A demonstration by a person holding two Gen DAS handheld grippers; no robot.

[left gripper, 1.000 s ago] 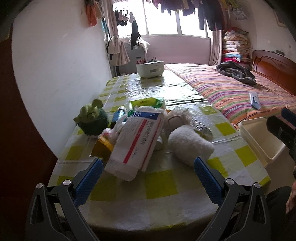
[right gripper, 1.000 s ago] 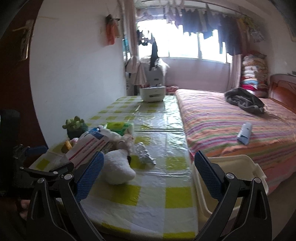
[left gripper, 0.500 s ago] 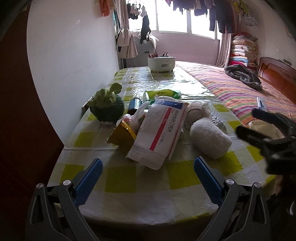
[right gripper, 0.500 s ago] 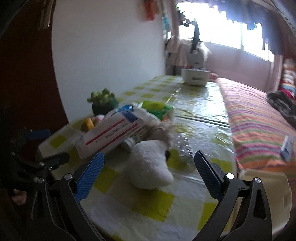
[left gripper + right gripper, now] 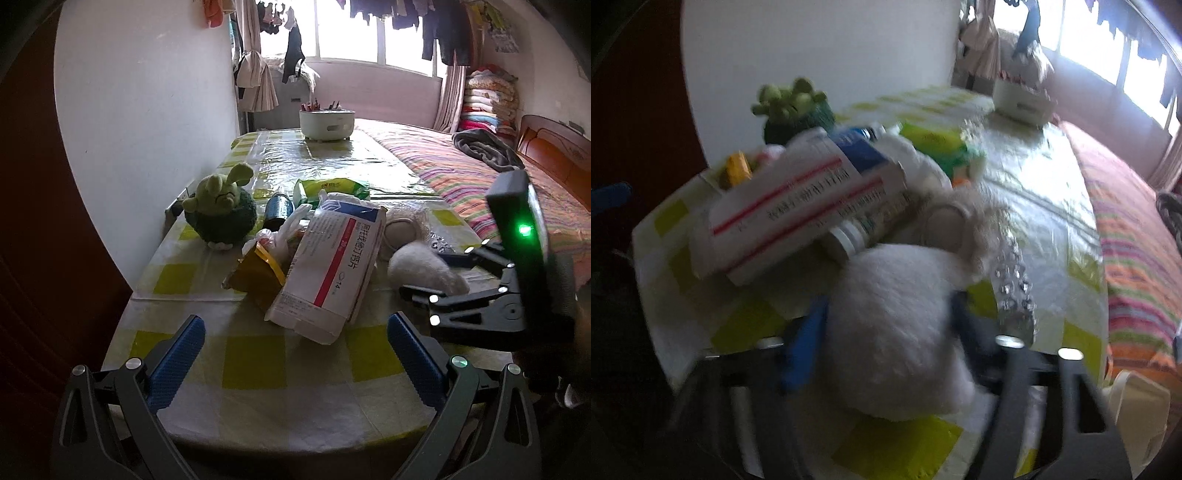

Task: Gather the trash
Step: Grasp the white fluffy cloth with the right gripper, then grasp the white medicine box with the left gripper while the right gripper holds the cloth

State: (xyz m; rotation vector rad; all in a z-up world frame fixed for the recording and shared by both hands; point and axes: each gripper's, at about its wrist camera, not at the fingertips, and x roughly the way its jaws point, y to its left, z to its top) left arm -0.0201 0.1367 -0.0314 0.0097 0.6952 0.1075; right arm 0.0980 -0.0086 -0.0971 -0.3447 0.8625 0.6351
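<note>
Right gripper (image 5: 886, 325) is down at the near right corner of the bench (image 5: 258, 362), jaws either side of the white fluffy wad (image 5: 897, 332). Jaws have just been closing on it; the frame is blurred, so I can't tell if the pads actually press yet. The wad sits at the outer edge of the pile, nothing on top of it, so it's the easy first pick.

Left gripper (image 5: 291, 347) hangs off the near edge, jaws wide apart, nothing between them, aimed at the pile. Looks like it's just waiting, kept out of the right's path.

The rest of the trash is heaped mid-bench near the wall side: white-and-red box (image 5: 332, 266) lying tilted on top of a yellow wrapper (image 5: 255, 273) and a plastic bag (image 5: 280, 232), a small bottle (image 5: 849, 236) under the box, a blister pack (image 5: 1015, 291) flat beside the wad, a green pack (image 5: 332, 188) behind.

Green plush (image 5: 221, 210) by the wall is probably not trash.

White bin (image 5: 1137, 406) sits off the bench's right edge, between bench and bed: likely the drop point, which suits the right hand.
</note>
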